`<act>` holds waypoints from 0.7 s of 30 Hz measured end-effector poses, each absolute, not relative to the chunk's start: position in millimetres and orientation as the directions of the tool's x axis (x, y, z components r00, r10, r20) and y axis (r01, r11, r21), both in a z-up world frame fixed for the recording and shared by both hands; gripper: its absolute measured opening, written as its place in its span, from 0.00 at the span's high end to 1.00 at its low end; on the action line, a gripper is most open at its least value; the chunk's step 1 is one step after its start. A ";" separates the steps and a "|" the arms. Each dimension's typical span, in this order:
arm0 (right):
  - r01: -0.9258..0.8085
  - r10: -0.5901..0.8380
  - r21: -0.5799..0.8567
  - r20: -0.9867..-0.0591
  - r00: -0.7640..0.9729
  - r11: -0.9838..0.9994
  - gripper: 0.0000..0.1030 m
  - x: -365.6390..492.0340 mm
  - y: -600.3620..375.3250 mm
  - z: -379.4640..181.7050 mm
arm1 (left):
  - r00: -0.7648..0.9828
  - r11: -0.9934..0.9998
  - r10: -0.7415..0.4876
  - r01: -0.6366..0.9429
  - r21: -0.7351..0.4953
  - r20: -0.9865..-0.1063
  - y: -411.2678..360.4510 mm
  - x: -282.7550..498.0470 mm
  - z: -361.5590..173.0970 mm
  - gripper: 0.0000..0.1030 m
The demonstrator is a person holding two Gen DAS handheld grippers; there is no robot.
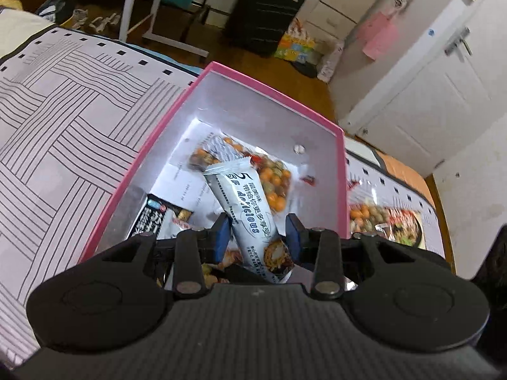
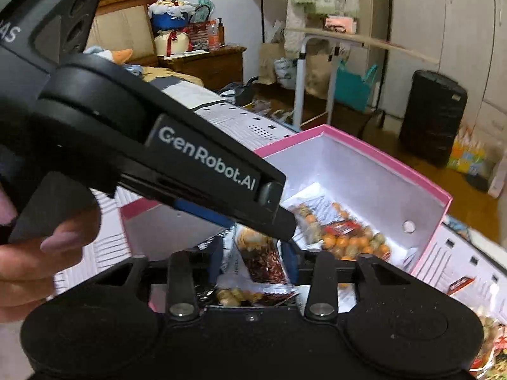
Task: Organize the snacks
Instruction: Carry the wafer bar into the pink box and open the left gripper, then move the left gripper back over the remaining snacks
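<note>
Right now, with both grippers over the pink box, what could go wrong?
1. The left gripper has the white snack packet between open jaws; it may land propped across the nut bag.
2. In the right wrist view the left gripper crosses just above the right gripper; they could collide.
3. The pink box sits near the bed's edge.

Black suitcase point(image 1: 264, 12) near white door point(image 1: 437, 95).

Soft indoor light, fisheye-bent edges, slight motion blur.
</note>
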State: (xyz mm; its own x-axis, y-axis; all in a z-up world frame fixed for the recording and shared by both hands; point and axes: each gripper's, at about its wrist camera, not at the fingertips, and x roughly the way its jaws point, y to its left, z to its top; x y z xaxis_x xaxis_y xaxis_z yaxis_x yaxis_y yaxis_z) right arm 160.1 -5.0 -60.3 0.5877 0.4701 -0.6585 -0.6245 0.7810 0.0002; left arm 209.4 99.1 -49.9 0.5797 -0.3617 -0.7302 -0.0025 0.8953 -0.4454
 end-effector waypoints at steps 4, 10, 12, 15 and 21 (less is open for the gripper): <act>-0.596 0.463 0.015 -0.645 0.607 0.803 0.48 142.4 -29.3 -49.3 | 0.599 0.911 -0.327 -0.005 -0.412 -0.731 98.4 203.6 -50.3 0.47; -0.466 0.431 0.104 -0.592 0.681 0.879 0.40 102.5 -99.7 -18.7 | 0.675 0.930 -0.305 0.059 -0.364 -0.671 99.0 172.1 -32.1 0.43; -0.413 0.397 0.116 -0.592 0.701 0.903 0.39 89.0 -123.5 -9.8 | 0.684 0.930 -0.314 0.081 -0.358 -0.659 97.7 160.3 -24.9 0.43; -0.336 0.348 0.135 -0.594 0.725 0.932 0.34 74.9 -155.6 1.7 | 0.686 0.932 -0.329 0.126 -0.339 -0.649 88.9 148.1 -9.3 0.45; -0.275 0.300 0.131 -0.557 0.775 0.953 0.27 49.2 -200.0 6.5 | 0.670 0.910 -0.410 0.248 -0.333 -0.619 46.2 125.4 24.8 0.45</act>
State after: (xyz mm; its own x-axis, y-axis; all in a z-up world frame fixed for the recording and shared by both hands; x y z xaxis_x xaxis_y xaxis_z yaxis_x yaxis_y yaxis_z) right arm 49.2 -200.0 6.5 0.7747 0.2998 -0.5567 -0.2748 0.9526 0.1306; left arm 125.4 46.2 24.8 0.6700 -0.4096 -0.6192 0.2483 0.9096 -0.3331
